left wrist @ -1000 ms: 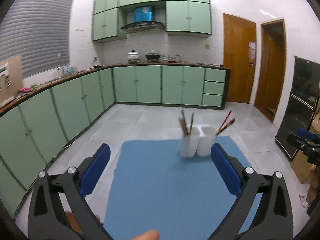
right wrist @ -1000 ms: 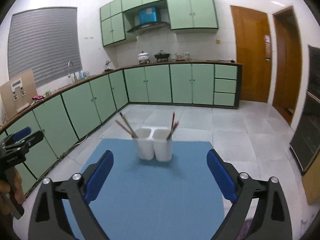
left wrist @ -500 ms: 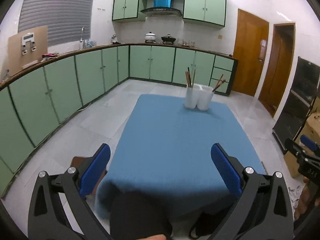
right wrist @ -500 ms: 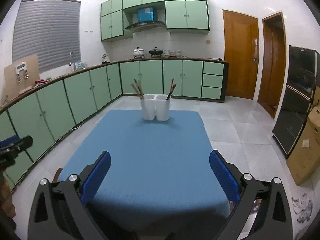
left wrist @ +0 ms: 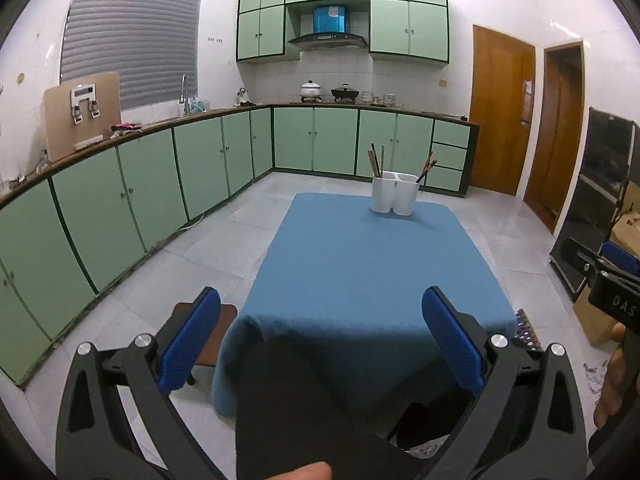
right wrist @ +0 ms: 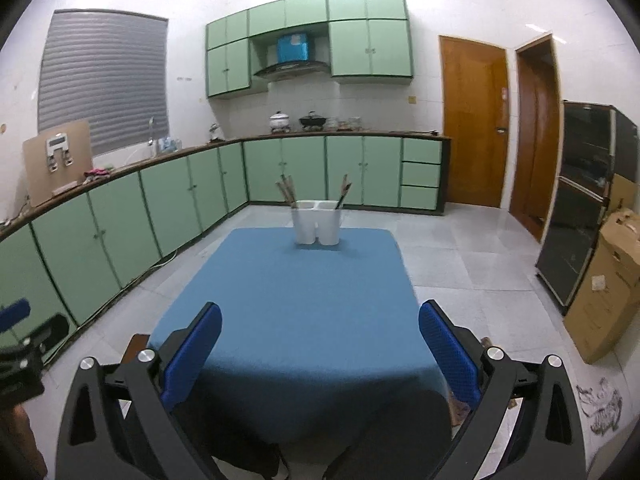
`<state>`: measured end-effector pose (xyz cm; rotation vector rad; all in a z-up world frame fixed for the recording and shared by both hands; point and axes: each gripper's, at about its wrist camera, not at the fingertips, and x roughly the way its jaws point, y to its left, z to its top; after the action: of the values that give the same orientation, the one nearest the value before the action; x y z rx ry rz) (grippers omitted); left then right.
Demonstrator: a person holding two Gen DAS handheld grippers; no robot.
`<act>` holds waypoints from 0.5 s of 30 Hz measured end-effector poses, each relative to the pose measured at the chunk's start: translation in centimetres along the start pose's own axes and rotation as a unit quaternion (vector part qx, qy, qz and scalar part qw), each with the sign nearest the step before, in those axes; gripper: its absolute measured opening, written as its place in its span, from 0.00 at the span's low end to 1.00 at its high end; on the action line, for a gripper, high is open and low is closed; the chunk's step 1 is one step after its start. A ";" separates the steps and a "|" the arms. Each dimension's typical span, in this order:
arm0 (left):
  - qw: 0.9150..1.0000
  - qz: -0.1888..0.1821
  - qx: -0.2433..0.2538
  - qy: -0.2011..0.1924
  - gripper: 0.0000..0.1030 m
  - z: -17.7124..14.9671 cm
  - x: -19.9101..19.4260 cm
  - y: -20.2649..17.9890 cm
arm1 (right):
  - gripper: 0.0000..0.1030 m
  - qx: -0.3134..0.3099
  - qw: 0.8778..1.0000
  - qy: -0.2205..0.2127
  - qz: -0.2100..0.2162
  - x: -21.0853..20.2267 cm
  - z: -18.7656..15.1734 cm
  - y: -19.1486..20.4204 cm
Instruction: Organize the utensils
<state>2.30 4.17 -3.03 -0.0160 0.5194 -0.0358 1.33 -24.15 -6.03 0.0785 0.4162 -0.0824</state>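
While both tongs (left wrist: 320,340) (right wrist: 319,350) gape, the utensil holder (right wrist: 316,222) stands well beyond, seemingly centered.

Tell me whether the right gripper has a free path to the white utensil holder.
Probably yes: the right gripper is open, and only bare blue cloth lies before the utensil holder at the far edge.

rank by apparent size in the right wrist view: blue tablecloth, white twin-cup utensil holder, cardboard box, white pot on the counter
1. Blue tablecloth, by far the largest.
2. Brown cardboard box at the right edge.
3. White twin-cup utensil holder.
4. White pot on the counter, smallest; it is also the farthest away, so its true size is unsure.
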 end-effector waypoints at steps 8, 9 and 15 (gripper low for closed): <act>1.000 0.001 -0.009 -0.013 0.95 0.6 0.1 0.1 | 0.94 0.023 0.999 -0.020 -0.030 -1.4 -0.3 -1.4; 1.000 -0.001 -0.010 -0.015 0.95 0.6 0.0 -0.1 | 0.94 0.023 0.999 -0.021 -0.030 -1.4 -0.3 -1.4; 1.000 0.004 -0.011 -0.019 0.95 0.2 -0.4 -0.5 | 0.94 0.016 0.999 -0.028 -0.027 -1.7 -0.4 -1.1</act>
<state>2.08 3.71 -2.63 -0.0360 0.4820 -0.0215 -0.46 -25.10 -5.81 0.0967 0.3608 -0.1438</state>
